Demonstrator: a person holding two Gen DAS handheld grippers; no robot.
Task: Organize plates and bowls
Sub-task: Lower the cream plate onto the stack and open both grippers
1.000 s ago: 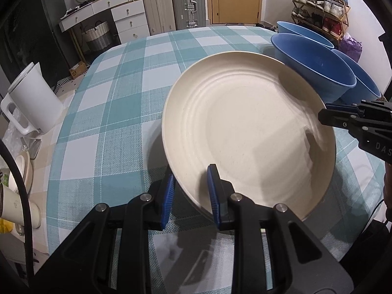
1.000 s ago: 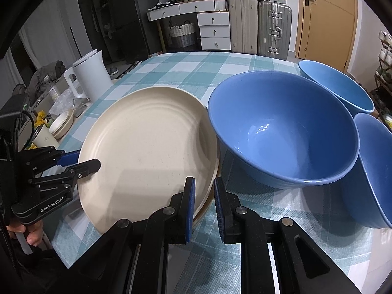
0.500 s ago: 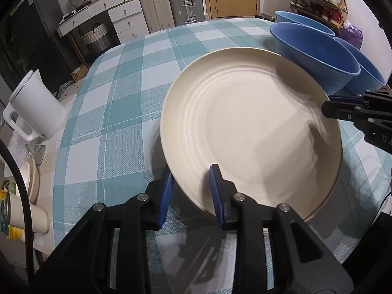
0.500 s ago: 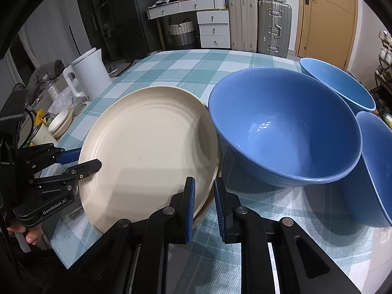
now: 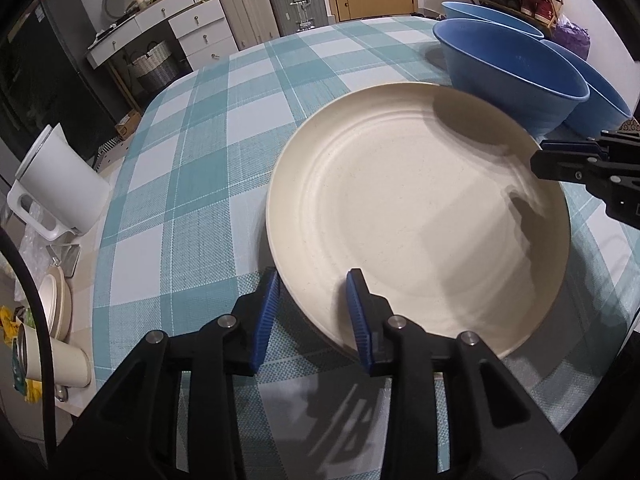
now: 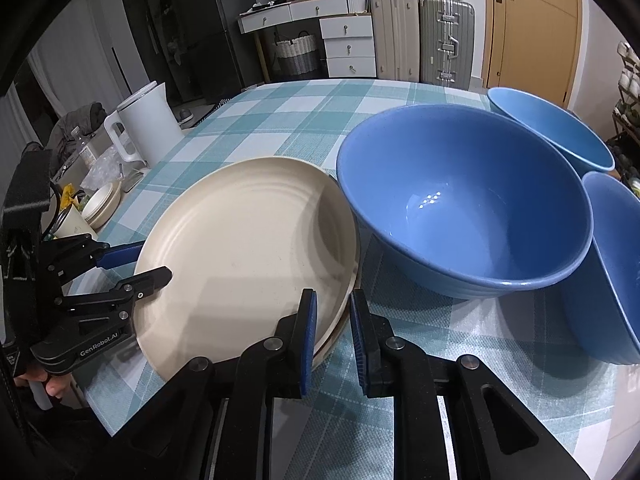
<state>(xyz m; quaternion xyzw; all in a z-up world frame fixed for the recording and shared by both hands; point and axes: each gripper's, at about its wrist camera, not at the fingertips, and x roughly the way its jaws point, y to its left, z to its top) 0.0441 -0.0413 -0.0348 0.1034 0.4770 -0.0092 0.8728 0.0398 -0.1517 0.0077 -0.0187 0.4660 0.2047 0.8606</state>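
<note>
Left wrist view. One cream plate (image 5: 420, 216), round, matte, with concentric ridges, lies on the worktop (image 5: 192, 184), which wears a woven teal-and-white check cloth. The left tongs (image 5: 314, 294) stand parted, their ribbed blue pads either side of the plate's near rim, one pad over the plate and one outside it; contact cannot be told. The right tongs (image 5: 538, 160) show only as black tips at the plate's far right edge. Three blue bowls: the nearest (image 5: 508, 68) is just beside the plate. One white kettle (image 5: 56, 184) stands off the cloth at left.

Right wrist view. Only here do two stacked rims show beneath the cream plate (image 6: 248, 256). The right tongs (image 6: 334, 320) straddle that stacked edge, narrowly parted, grip unclear. The left tongs (image 6: 138, 266) bracket the opposite rim. Three smooth glossy bowls: large (image 6: 464, 200), rear (image 6: 548, 128), right (image 6: 616, 264).
</note>
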